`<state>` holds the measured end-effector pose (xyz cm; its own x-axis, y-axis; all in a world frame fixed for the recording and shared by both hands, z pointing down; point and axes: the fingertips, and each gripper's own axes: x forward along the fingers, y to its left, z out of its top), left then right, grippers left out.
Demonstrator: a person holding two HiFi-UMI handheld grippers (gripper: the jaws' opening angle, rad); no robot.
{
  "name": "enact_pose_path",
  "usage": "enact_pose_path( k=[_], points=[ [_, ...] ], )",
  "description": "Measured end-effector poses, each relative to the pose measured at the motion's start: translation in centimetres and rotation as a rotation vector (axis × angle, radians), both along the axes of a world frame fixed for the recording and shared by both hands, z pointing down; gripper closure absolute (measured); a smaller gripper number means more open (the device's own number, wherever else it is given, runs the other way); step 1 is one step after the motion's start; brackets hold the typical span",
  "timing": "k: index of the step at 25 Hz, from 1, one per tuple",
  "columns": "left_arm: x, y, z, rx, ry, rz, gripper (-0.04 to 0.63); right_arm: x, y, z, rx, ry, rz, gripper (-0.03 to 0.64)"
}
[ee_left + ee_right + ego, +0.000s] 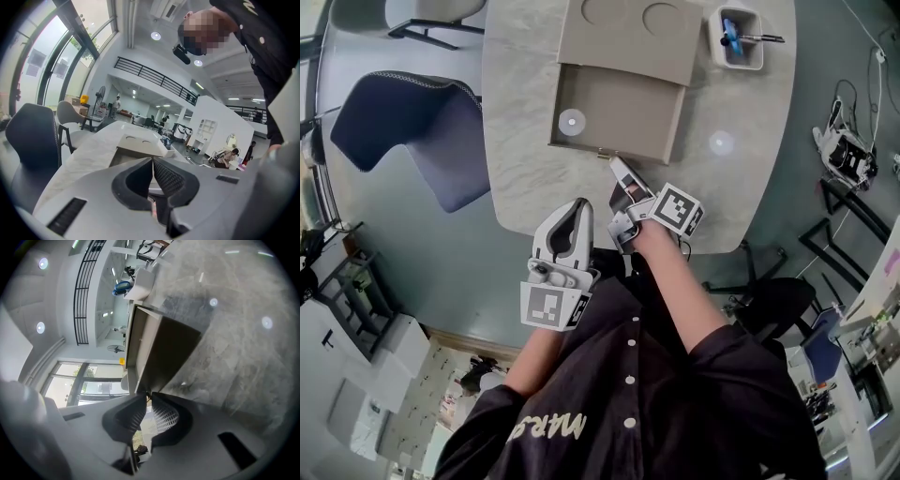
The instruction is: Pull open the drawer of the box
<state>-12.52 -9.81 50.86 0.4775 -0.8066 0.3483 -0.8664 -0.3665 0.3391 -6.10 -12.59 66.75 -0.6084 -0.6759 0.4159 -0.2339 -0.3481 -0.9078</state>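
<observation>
Now, tan box [633, 37] on marble table [525, 141], its drawer [614, 117] out toward 6 o'clock, right tool [614, 164] pinching drawer's front edge, left tool [572, 211] pressed together, empty, at 7 o'clock.

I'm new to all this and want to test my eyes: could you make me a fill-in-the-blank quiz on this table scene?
1. The drawer of the box stands pulled ____.
2. The right gripper is shut on the drawer's front edge, while the left gripper, jaws together, holds ____.
3. The box's top shows ____ round recesses.

Missing words: open; nothing; two.
</observation>
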Motion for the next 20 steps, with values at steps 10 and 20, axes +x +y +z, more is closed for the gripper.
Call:
enact_pose_path(
  k=[10,20],
  points=[
    [-0.2,-0.2,0.0,0.000,0.001,0.004,0.577,0.1,0.7,0.0,-0.008,0.000,-0.002,0.594],
    [-0.5,-1.1,-0.7,0.039,-0.014,-0.011,0.577,-0.6,1.2,0.3,-0.058,-0.036,-0.034,0.565]
  ],
)
